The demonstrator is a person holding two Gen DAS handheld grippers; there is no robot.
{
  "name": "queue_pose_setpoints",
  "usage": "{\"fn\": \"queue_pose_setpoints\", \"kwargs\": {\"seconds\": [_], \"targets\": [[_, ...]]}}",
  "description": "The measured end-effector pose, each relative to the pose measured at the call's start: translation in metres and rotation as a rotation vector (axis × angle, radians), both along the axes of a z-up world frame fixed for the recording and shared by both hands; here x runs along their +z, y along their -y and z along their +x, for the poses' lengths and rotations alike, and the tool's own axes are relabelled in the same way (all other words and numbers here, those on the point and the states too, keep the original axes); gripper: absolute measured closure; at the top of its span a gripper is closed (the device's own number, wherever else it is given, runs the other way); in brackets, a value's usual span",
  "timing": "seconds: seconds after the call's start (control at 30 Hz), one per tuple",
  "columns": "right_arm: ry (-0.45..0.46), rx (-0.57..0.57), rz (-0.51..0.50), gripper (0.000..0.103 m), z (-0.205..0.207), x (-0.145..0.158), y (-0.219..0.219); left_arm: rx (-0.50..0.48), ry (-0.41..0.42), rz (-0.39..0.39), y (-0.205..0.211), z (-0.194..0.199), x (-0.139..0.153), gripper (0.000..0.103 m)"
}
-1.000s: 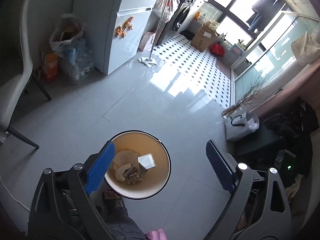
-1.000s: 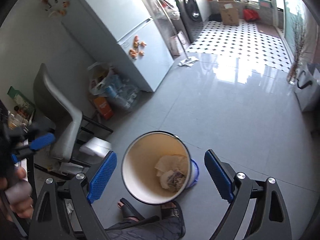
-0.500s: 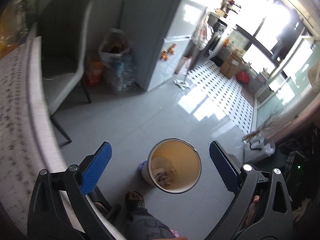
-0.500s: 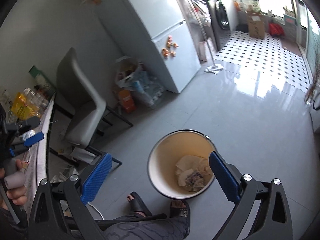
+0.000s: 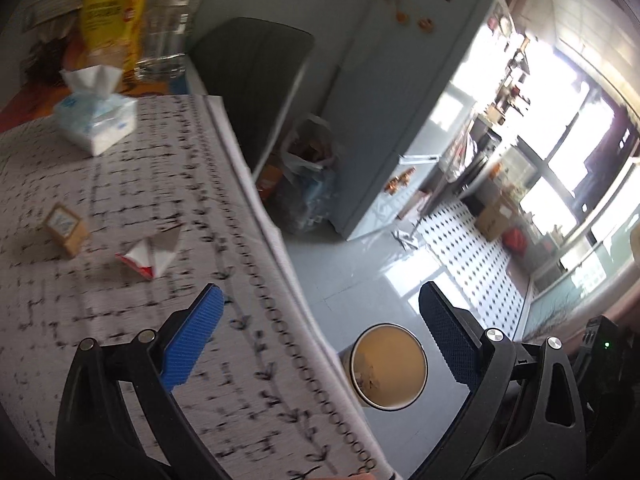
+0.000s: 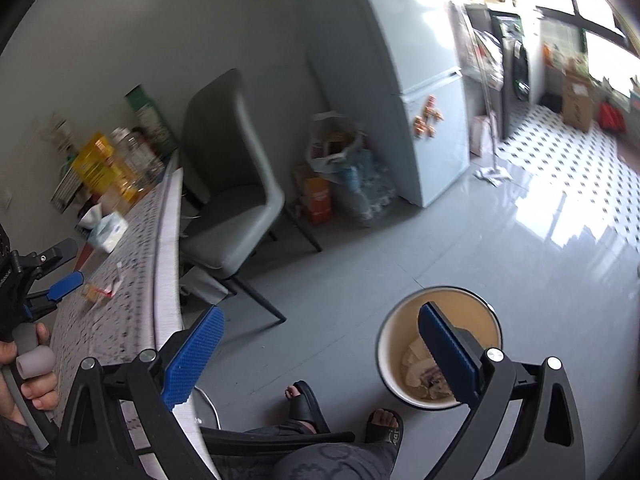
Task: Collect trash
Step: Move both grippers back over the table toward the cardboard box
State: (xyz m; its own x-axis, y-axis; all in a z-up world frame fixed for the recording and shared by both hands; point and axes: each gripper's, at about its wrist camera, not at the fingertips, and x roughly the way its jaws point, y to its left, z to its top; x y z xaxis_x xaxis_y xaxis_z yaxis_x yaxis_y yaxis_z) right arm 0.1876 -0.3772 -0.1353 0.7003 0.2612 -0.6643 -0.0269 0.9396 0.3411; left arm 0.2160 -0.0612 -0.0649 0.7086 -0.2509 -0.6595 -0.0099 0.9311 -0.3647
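A round trash bin [image 5: 387,366] with a tan inside stands on the floor beside the table; in the right wrist view the bin [image 6: 456,304] holds crumpled paper. On the patterned tablecloth [image 5: 120,320] lie a torn red-and-white wrapper [image 5: 150,255] and a small brown carton [image 5: 67,229]. My left gripper [image 5: 320,340] is open and empty, over the table's edge. My right gripper [image 6: 320,352] is open and empty, above the floor near the bin. The left gripper [image 6: 60,270] also shows at the left of the right wrist view, over the table.
A tissue pack [image 5: 96,122], a yellow bag [image 5: 110,20] and bottles stand at the table's far end. A grey chair [image 6: 236,196] sits by the table. Bags [image 6: 344,172] lean against the fridge [image 6: 424,80]. A person's sandalled feet [image 6: 304,404] are near the bin.
Both grippers have risen and swung left, away from the bin. The table top with its wrapper and carton has come into the left wrist view. The bin now sits lower right.
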Motion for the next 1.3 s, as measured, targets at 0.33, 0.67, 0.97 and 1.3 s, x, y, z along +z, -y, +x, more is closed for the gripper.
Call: {"fn": "queue_pose_setpoints", "kwargs": {"seconds": [0.33,0.67,0.97,1.3], "targets": [[0.050,0.131,-0.036,0.008,-0.005,0.033,-0.093,0.124,0.011,-0.019,-0.069,-0.041,0.000,0.006],[0.075,0.308,-0.091,0.008,-0.006,0.044,-0.181,0.220,0.013,-0.035,-0.126,-0.070,-0.003,0.006],[0.067,0.450,-0.134,0.011,0.001,0.040,-0.243,0.269,0.010,-0.035,-0.158,-0.083,-0.013,0.006],[0.026,0.587,-0.194,0.014,0.022,0.030,-0.305,0.330,-0.007,-0.053,-0.190,-0.087,-0.028,0.006]]}}
